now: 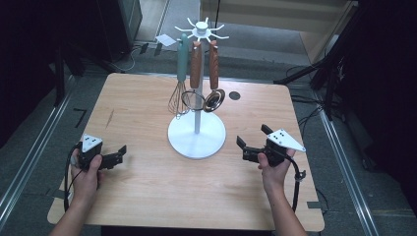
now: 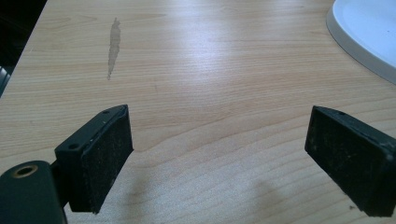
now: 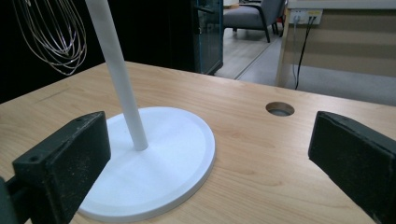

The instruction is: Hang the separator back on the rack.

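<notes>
A white utensil stand point(image 1: 196, 135) rises from a round base at the middle of the wooden table point(image 1: 147, 196). From its top hooks hang a teal-handled whisk point(image 1: 179, 96), a wood-handled strainer point(image 1: 193, 98) and a wood-handled metal ladle point(image 1: 215, 100). My left gripper point(image 1: 119, 154) rests open on the table left of the base, nothing between its jaws; in the left gripper view point(image 2: 218, 123) the base's rim point(image 2: 364, 32) shows at upper right. My right gripper point(image 1: 252, 136) is open just right of the base. The right gripper view point(image 3: 210, 135) faces the pole point(image 3: 119, 74) and whisk wires point(image 3: 51, 32).
A round cable hole point(image 1: 234, 95) sits in the table behind and right of the stand, also seen in the right gripper view as a hole point(image 3: 280, 109). A pale streak point(image 2: 113, 46) marks the wood on the left. Dark equipment and cables surround the table.
</notes>
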A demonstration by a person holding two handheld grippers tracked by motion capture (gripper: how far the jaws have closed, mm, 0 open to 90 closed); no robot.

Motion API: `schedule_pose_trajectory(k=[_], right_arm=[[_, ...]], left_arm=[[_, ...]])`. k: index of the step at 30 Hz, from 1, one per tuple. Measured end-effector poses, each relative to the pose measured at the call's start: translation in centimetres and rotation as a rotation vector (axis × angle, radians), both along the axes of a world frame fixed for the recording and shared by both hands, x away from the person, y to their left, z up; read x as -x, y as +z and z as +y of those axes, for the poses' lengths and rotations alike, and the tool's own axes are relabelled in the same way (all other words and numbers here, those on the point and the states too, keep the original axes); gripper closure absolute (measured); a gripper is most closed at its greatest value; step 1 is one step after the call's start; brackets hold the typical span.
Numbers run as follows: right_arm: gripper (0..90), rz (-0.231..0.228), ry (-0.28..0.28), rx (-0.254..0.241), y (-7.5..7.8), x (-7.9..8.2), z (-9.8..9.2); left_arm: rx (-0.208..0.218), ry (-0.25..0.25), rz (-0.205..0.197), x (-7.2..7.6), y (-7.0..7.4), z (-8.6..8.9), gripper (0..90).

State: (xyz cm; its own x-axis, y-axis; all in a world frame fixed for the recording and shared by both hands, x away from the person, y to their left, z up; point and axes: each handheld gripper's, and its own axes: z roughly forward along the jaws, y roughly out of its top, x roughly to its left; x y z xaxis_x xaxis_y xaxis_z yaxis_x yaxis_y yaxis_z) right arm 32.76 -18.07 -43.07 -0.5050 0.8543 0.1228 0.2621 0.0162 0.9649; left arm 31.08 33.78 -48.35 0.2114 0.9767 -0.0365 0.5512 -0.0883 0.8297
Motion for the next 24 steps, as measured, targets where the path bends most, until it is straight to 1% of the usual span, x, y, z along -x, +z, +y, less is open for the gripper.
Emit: schedule_pose_trajectory(k=[5, 7, 10, 15, 18, 19, 24], right_arm=[[0.0, 0.008, -0.04, 0.009, -0.8, 0.0, -0.7], [0.0, 0.02, -0.029, -0.003, -1.2, 0.0, -1.1], [0.0, 0.02, -0.042, 0.008, -1.8, 0.0, -1.7], [0.0, 0.044, -0.062, 0.003, -2.6, -0.1, -2.8], [0.0, 0.055, -0.071, 0.016, -3.0, 0.0, -3.6], [0.0, 0.053, -0.076, 0.021, -3.1, 0.0, -3.8], [0.0, 0.075, -0.106, 0.028, -3.9, 0.1, -5.1]], left_arm=[[0.001, -0.002, -0.003, 0.0, 0.0, 0.0, 8.2], [0.001, -0.003, -0.001, 0.0, 0.0, 0.0, 8.2], [0.001, 0.0, -0.004, 0.0, 0.0, 0.0, 8.2], [0.003, -0.003, -0.005, 0.0, 0.0, 0.0, 8.2], [0.005, -0.005, -0.007, 0.0, 0.0, 0.0, 8.2], [0.004, -0.007, -0.006, 0.0, 0.0, 0.0, 8.2], [0.001, -0.006, -0.003, 0.0, 0.0, 0.0, 8.2]])
